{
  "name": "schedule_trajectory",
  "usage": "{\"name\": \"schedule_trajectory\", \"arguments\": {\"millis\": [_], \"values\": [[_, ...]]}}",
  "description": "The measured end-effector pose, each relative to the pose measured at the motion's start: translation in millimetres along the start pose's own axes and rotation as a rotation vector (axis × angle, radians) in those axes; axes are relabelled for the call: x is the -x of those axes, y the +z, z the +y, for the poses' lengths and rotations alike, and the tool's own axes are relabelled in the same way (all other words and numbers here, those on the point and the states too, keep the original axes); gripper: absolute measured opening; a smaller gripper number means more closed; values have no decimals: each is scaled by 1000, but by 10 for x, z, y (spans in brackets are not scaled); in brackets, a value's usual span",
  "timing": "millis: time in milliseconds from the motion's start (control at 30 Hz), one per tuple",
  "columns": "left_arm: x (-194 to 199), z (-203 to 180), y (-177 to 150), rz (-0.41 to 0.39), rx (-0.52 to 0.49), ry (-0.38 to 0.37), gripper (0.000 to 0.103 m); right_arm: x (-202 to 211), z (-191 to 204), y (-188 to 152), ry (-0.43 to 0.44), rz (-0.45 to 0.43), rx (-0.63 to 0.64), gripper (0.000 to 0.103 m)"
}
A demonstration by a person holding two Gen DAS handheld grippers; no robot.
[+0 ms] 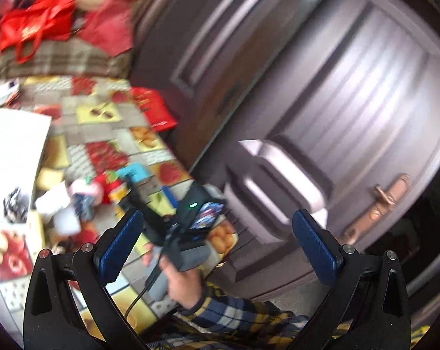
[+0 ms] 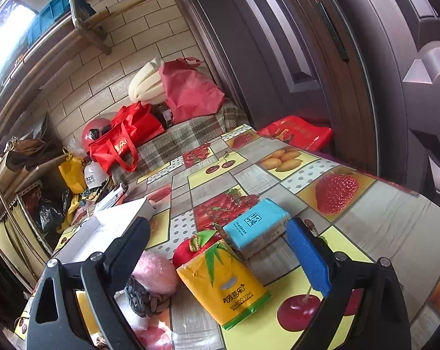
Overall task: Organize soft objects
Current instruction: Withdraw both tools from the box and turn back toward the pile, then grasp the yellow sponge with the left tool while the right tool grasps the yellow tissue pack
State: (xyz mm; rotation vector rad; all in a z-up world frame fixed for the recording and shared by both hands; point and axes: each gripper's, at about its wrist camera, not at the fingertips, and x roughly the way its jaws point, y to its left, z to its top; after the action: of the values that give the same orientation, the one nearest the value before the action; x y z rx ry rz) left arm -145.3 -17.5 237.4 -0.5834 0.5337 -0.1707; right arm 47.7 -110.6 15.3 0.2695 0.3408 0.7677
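Note:
A pile of soft things lies on the fruit-print table (image 2: 389, 221): a yellow tissue pack (image 2: 223, 284), a blue tissue pack (image 2: 256, 224), a red stuffed item (image 2: 191, 248), a pink fluffy item (image 2: 156, 271) and a grey knit item (image 2: 142, 297). My right gripper (image 2: 220, 250) is open and empty, held just above the tissue packs. My left gripper (image 1: 217, 248) is open and empty, up in the air facing the door. The left wrist view is blurred; it shows the other hand-held gripper (image 1: 161, 224) over the pile (image 1: 97, 195).
A white box (image 2: 115, 227) lies on the table left of the pile. Red bags (image 2: 126, 137) and a cream cushion (image 2: 147, 84) sit on a checked bench behind. A dark door (image 1: 336, 102) with a copper handle (image 1: 386, 204) stands right. Cluttered shelves stand left.

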Motion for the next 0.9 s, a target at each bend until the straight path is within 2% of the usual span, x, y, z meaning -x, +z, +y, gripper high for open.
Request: {"name": "schedule_trajectory", "arguments": {"millis": [67,200,267,367,433,533,600,667,800,900], "values": [[-72,46,-70,19,28,38,103,-3,-2,-2,-2,1,-1,95],[-247,-39,-130,39,-7,98,103,5,-23,23,-5,4,-9,95],[-318,-100,-166,25,-43,127,103,0,-51,38,-5,7,-24,95],[-411,-96,-239,-2,-134,127,103,-57,-138,72,-19,37,-41,95],[-449,66,-285,-55,-187,173,103,-110,-198,119,-50,64,-21,95],[-462,551,-401,-136,-280,290,103,-177,-290,171,-51,102,13,96],[-470,947,-538,-160,-344,377,103,-255,-354,194,-20,151,29,103],[-526,1278,-655,-99,-363,414,103,-348,-409,201,13,209,31,103],[-694,1772,-849,95,-307,339,103,-570,-393,138,90,356,79,103],[-749,1736,-916,127,-348,313,103,-622,-261,77,127,409,144,103]]}}
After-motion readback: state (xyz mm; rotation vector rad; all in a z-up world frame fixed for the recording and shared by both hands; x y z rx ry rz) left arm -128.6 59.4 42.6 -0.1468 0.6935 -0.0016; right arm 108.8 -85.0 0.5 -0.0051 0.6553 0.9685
